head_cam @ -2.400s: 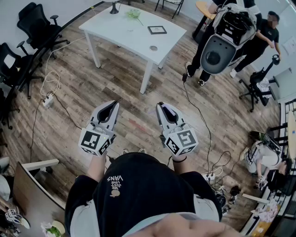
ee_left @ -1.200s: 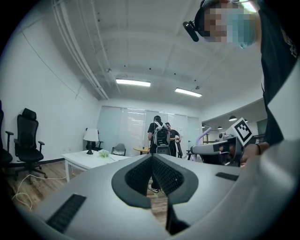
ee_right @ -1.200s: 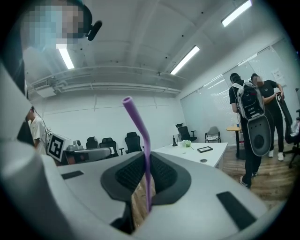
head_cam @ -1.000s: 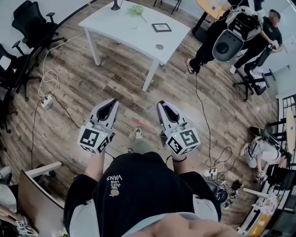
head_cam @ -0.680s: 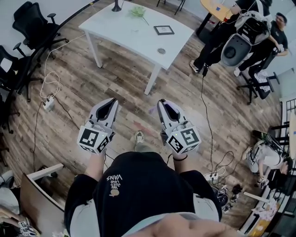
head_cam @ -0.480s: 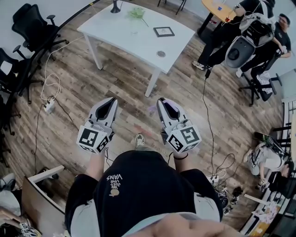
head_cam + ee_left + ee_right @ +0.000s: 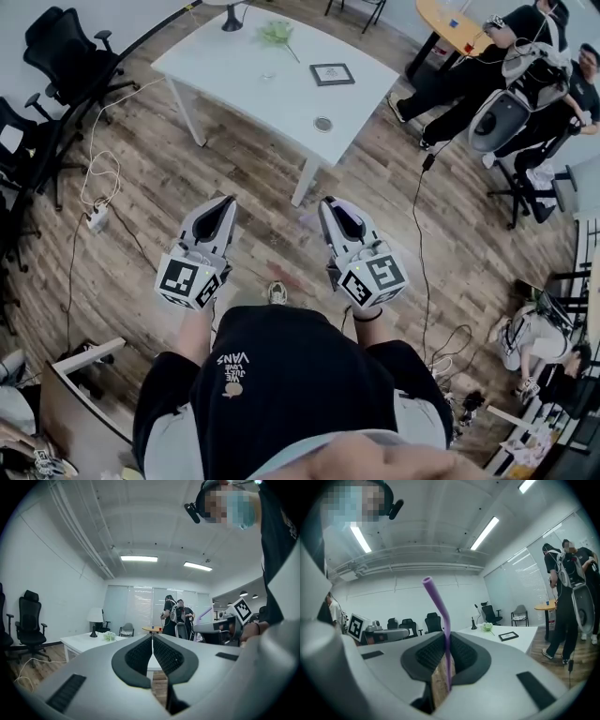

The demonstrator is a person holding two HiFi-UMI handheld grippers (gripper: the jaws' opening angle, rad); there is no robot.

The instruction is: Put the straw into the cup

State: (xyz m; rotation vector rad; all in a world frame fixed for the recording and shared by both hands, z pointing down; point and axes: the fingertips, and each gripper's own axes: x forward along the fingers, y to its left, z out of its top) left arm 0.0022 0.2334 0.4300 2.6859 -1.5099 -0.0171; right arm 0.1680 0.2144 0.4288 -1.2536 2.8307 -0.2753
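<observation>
Purple straw (image 7: pixel 440 607) stands upright in the right claw (image 7: pixel 446 638). Its jaws are pinched tight on the straw's lower part, and the bent top leans away above them. The left claw (image 7: pixel 152 637) is closed, its jaws meeting with nothing between them. Both claws point level over a wood floor (image 7: pixel 141 234), well apart from the white desk (image 7: pixel 272 98) ahead. On the desk sit a picture frame (image 7: pixel 332 73), a green plant (image 7: pixel 274 32) and a small round object (image 7: pixel 323 123). That object may be the cup, but from here I cannot tell. The step in hand looks like carrying the straw to the desk. To do it well, keep the grip firm and the straw upright. Find the cup's opening first, then lower the straw's bottom end straight in.
</observation>
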